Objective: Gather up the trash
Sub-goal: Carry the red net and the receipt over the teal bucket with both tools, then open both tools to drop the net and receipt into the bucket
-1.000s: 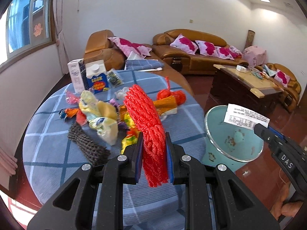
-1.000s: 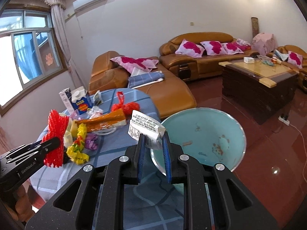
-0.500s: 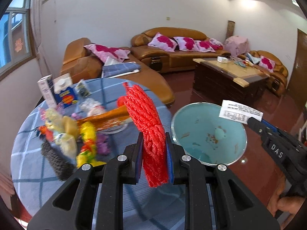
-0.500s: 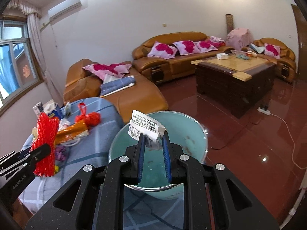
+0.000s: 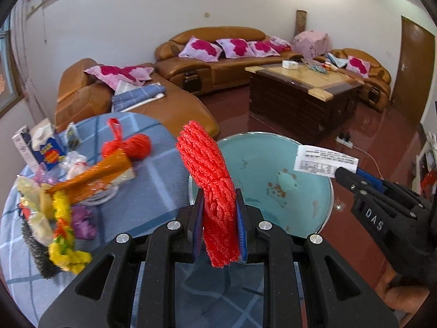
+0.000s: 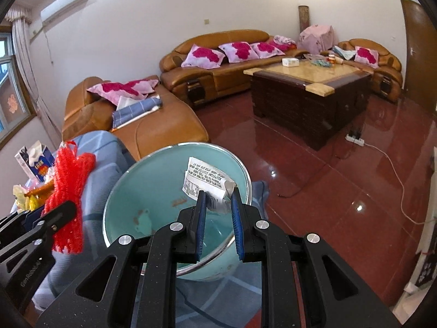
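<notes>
A round table (image 5: 153, 191) covered with a blue checked cloth is seen at the left, and a pile of litter is spread over it: an orange wrapper (image 5: 90, 177), a knotted red net bag (image 5: 131, 145), yellow and white wrappers (image 5: 60, 235), a dark scouring pad (image 5: 35, 251) and a blue and white carton (image 5: 47, 150) at the far edge. Just beside the table a light blue basin (image 5: 273, 161) with a metal rim is placed on the red tiled floor side, its inside marked with brown stains. Behind it brown leather sofas (image 5: 218, 54) with pink cushions and a dark coffee table (image 5: 300, 93) are seen, well apart from the work area. A white power strip (image 6: 355, 139) with its cable is laid on the floor near the coffee table.

A bundle of red netting (image 5: 215, 191) is clamped tightly between the pads of the left gripper (image 5: 220, 218), its upper end standing above the fingers and its lower end hanging below them; it is held over the table edge, next to the basin rim. A folded printed paper packet (image 6: 207, 183) is pinched between the narrowly parted fingers of the right gripper (image 6: 218, 216), and it is held directly above the basin's opening. Nothing is seen between either gripper and the basin.
</notes>
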Demonstrator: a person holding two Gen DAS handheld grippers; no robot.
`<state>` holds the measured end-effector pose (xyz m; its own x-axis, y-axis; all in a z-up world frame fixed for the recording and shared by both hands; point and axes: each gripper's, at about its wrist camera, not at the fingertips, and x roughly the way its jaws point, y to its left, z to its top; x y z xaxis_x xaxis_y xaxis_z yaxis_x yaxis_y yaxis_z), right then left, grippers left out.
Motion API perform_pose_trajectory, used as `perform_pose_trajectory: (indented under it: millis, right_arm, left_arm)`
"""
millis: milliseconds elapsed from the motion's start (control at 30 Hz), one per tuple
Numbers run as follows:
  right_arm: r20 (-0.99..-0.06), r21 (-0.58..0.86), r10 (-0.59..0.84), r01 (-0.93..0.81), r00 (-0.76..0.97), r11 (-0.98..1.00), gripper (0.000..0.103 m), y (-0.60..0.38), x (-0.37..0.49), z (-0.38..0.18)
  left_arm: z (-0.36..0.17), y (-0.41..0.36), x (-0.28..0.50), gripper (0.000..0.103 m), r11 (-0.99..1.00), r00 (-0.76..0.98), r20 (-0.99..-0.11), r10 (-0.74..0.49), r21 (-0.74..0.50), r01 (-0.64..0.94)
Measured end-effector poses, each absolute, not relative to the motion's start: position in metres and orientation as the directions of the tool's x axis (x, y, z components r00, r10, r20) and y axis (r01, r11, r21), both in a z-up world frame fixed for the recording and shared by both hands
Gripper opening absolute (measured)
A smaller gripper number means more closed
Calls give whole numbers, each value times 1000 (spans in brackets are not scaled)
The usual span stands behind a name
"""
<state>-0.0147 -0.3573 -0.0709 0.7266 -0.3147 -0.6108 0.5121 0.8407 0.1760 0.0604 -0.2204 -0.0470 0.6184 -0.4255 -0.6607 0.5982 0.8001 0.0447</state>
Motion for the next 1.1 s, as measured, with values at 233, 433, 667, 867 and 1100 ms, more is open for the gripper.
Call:
perform_pose_trajectory:
  millis: [233, 433, 667, 867, 1100]
  right_arm:
    - [-650, 179, -279, 499, 707, 848, 20, -361, -5, -85]
    - [-659, 208, -239, 478, 713, 853, 37, -364, -2, -91]
    - [-617, 231, -299, 530, 728, 816, 37, -371, -14, -79]
    - [-595, 261, -353, 589, 722, 765, 37, -386, -28, -73]
    - [-589, 250, -357, 584, 725, 772, 52, -383, -30, -69]
  left_arm:
    - [-64, -238, 74, 21, 789, 583, -696, -420, 38, 613]
    - [-73, -248, 81, 21, 783, 565, -714, -415, 36, 621]
    - [-74, -261, 80, 21, 777, 562, -717, -412, 46, 628]
    - [-70, -267, 76, 31, 778, 570, -710, -413, 50, 627]
    - [-56, -256, 66, 70, 811, 641, -669, -375, 98, 577]
